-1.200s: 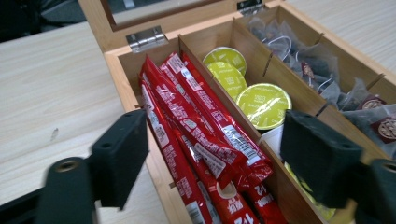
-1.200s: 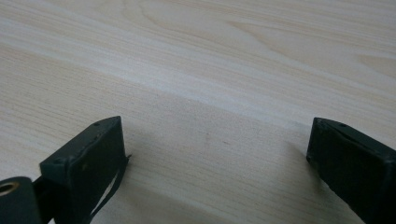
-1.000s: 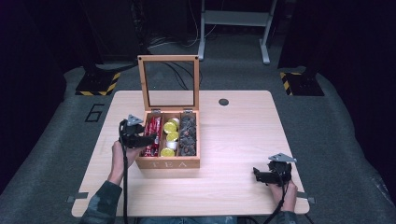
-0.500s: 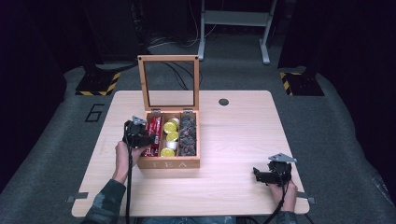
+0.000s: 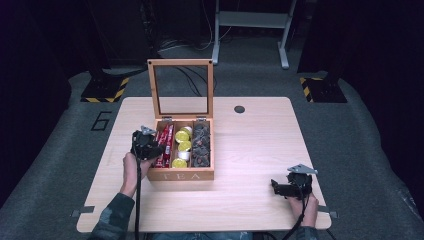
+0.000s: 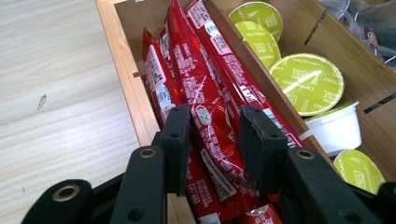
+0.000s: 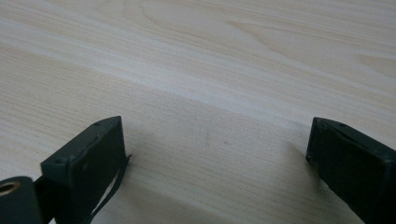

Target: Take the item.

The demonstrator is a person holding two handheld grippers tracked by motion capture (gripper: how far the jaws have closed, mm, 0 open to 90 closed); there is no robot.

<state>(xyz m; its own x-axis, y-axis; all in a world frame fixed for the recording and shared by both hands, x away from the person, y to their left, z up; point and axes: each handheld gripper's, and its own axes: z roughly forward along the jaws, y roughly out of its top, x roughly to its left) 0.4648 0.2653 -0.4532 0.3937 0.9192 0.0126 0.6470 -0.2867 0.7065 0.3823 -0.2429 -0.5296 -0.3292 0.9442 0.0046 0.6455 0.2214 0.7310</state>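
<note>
Since the earlier high view, your left hand-held gripper (image 5: pixel 150 148) has come in from beside the box to over its left compartment, and its jaws have just been closing. In the left gripper view the two black pads now straddle one red sachet (image 6: pixel 212 140), close on either side; whether they already press the foil I cannot tell, so call it narrowed around the sachet, not yet a sure pinch. Judgement: you are at the grasp step of lifting a sachet out, with the lift to come. The sachet lies in the left compartment of the wooden tea box (image 5: pixel 181 175), stacked lengthwise with several others of its kind, against the outer wall. Materials: sachets are glossy, crinkled red foil, long and flat, likely slippery and easy to crush. Middle compartment holds round capsules (image 6: pixel 307 84) with lime-green printed lids over white plastic cups. Right compartment holds dark items, too unclear to name. Box is pale wood with thin slotted dividers; its glazed lid (image 5: pixel 180 87) stands upright. Your right hand-held gripper (image 5: pixel 286 189) rests on the light wood-grain counter (image 5: pixel 260 140), well apart from the box, jaws spread wide with nothing between them.
</note>
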